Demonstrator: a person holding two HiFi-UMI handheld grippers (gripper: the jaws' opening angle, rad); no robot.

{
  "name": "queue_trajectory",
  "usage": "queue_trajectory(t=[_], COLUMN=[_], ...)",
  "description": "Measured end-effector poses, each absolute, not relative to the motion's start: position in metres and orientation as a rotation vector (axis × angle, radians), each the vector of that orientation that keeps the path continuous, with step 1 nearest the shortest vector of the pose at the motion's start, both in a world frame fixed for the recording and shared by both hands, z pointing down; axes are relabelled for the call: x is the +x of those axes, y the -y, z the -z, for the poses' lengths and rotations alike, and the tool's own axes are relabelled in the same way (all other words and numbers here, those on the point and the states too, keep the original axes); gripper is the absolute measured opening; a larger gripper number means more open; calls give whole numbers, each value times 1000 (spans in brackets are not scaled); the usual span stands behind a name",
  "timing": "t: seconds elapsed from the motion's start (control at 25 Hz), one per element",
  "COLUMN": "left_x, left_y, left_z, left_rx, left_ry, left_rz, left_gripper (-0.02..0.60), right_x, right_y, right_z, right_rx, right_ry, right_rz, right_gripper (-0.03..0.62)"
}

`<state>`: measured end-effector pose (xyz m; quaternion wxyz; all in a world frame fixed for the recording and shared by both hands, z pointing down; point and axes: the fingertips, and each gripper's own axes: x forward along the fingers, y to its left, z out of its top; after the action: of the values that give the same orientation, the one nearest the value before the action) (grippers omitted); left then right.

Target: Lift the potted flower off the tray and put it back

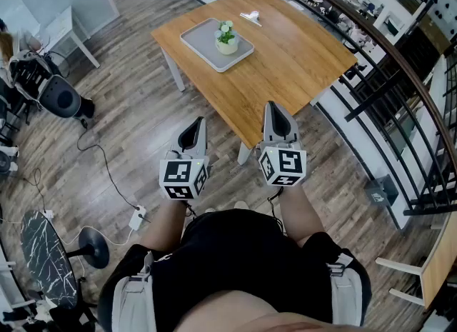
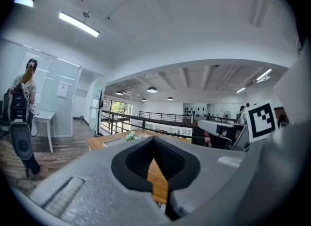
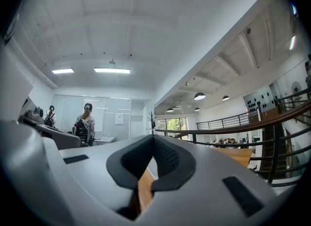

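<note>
A small potted flower (image 1: 227, 38) in a white pot stands on a grey tray (image 1: 202, 39) at the far left part of a wooden table (image 1: 285, 66). My left gripper (image 1: 194, 133) and right gripper (image 1: 278, 119) hang side by side in front of the table's near corner, well short of the tray. Both are shut with nothing between the jaws. In the left gripper view the flower (image 2: 129, 135) and tray (image 2: 112, 141) show far off over my left gripper (image 2: 154, 142). My right gripper (image 3: 153, 141) points slightly up past the table (image 3: 240, 155).
A white clip-like thing (image 1: 250, 16) lies on the table behind the tray. A black railing (image 1: 400, 102) runs along the right. Cables and a power brick (image 1: 137, 218) lie on the wood floor at left, near a black chair (image 1: 61, 96). People stand by a glass wall (image 3: 87, 118).
</note>
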<state>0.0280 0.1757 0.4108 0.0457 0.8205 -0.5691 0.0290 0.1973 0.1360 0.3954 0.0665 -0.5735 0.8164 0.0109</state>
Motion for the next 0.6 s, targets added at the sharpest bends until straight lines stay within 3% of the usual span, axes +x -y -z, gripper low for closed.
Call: queue_trajectory(t=[0.6], left_x=[-36], left_y=[-195], left_z=[-411], left_rx=[2501], left_ry=[1709], left_rz=[-66], left_gripper=[15], right_x=[133], right_y=[-154], right_z=[-392], right_rx=[-1749], right_ry=[-2462], right_rz=[-20], right_gripper=[-3])
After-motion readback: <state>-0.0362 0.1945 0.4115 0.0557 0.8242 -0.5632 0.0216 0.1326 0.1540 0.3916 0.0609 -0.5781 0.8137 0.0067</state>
